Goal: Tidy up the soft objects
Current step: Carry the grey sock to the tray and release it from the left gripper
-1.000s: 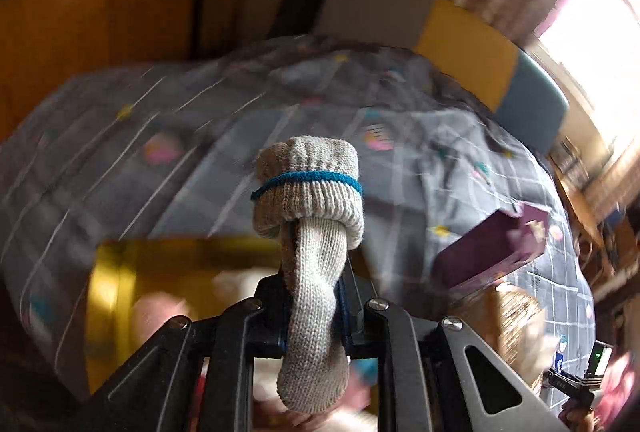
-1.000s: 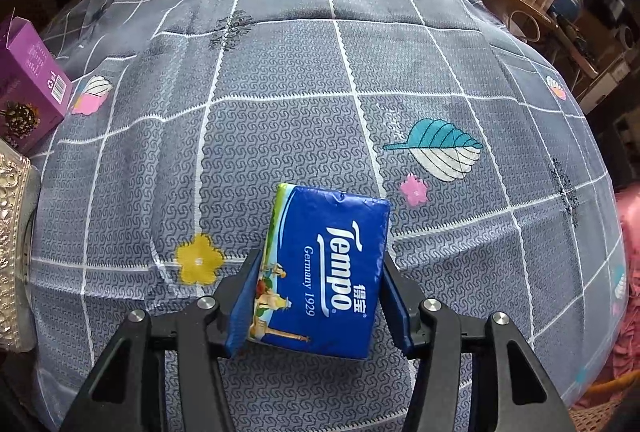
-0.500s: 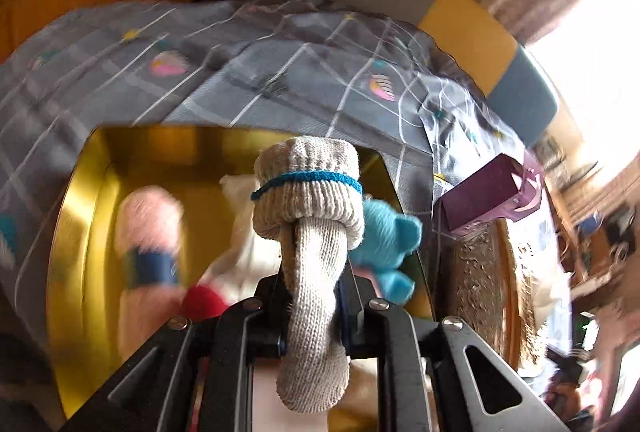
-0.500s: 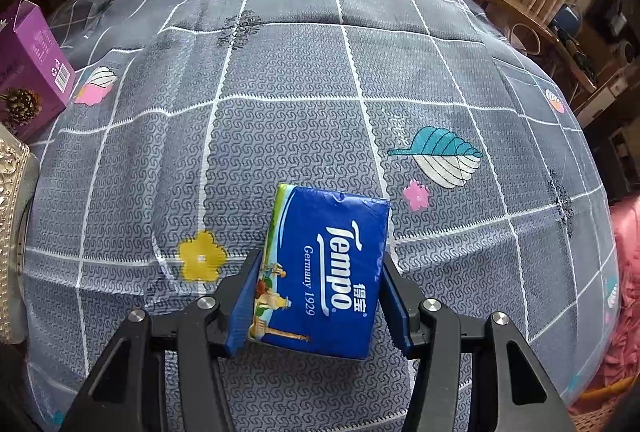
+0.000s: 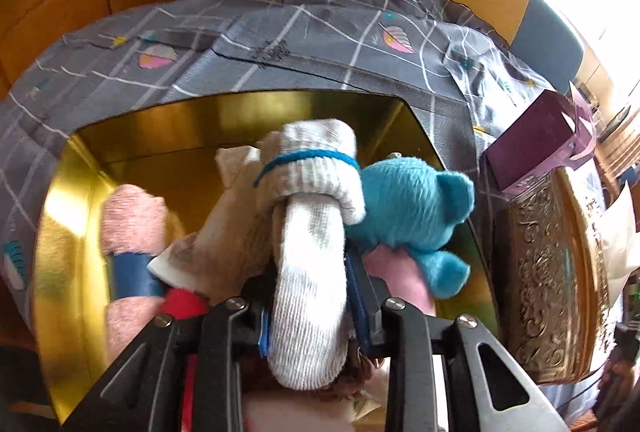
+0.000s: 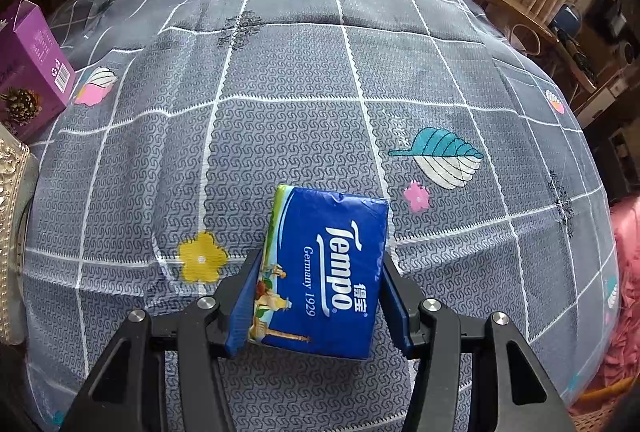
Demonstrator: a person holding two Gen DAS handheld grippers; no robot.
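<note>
My left gripper (image 5: 310, 312) clamps the rolled sock (image 5: 310, 252), long axis pointing far, directly above the gold tray (image 5: 68, 216); my right gripper (image 6: 318, 296) grips the tissue pack (image 6: 324, 272) over the bed (image 6: 280, 91).

The rolled sock (image 5: 312, 232) hides much of the gold tray (image 5: 60, 232), and the purple box (image 6: 30, 71) is cut off by the frame's left edge.

Sock (image 5: 308, 252): ribbed knit cloth, matt. Tray (image 5: 64, 216): glossy gold metal. Teddy (image 5: 408, 207): fuzzy plush. Tissue pack (image 6: 324, 272): glossy plastic wrap. Bedspread (image 6: 280, 71): woven matt cloth.
</note>
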